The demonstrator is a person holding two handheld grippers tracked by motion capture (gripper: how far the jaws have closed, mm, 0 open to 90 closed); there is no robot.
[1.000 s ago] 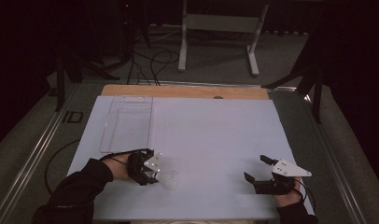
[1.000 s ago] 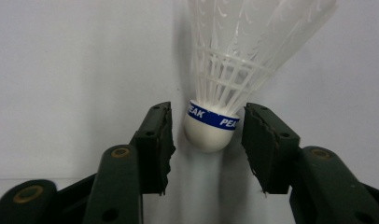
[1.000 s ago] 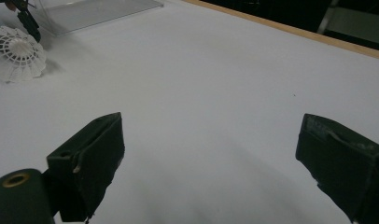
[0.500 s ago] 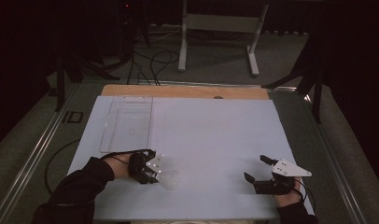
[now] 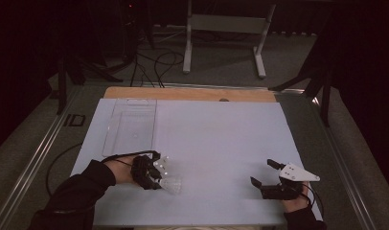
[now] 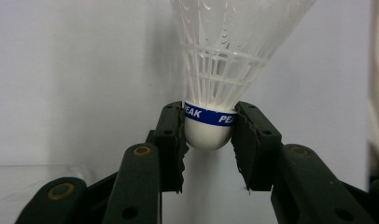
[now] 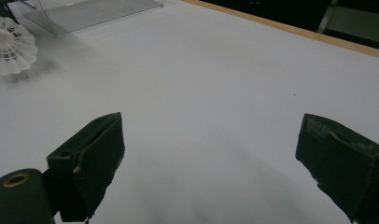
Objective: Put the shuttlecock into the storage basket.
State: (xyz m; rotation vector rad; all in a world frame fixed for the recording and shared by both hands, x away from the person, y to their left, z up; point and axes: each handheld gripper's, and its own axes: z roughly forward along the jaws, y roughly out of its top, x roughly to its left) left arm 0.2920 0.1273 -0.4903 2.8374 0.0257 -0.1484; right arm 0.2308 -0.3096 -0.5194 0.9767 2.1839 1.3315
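Table (image 5: 221, 134): wide white top with a strip of bare wood along the far edge, ringed by dark floor.

Tray (image 5: 131, 125): clear plastic, long and shallow, lying flat at the far left of the table, just beyond the left gripper.

Right gripper (image 5: 265, 175): black, with a grey three-cornered plate on top, held in the person's right hand at the near right of the table. Its fingers (image 7: 92, 161) stand wide apart with nothing between them, above bare white table.

Left gripper (image 5: 159, 173): black, held in the person's left hand at the near left, sleeve dark. Its fingers (image 6: 171, 144) have just been closing and now press on both sides of the shuttlecock's rounded base.

Shuttlecock (image 6: 211, 93): white plastic, mesh skirt flaring away from the fingers, blue band with white lettering around the cork. It sits at the near left of the table, just in front of the tray's near end, well apart from the right gripper.
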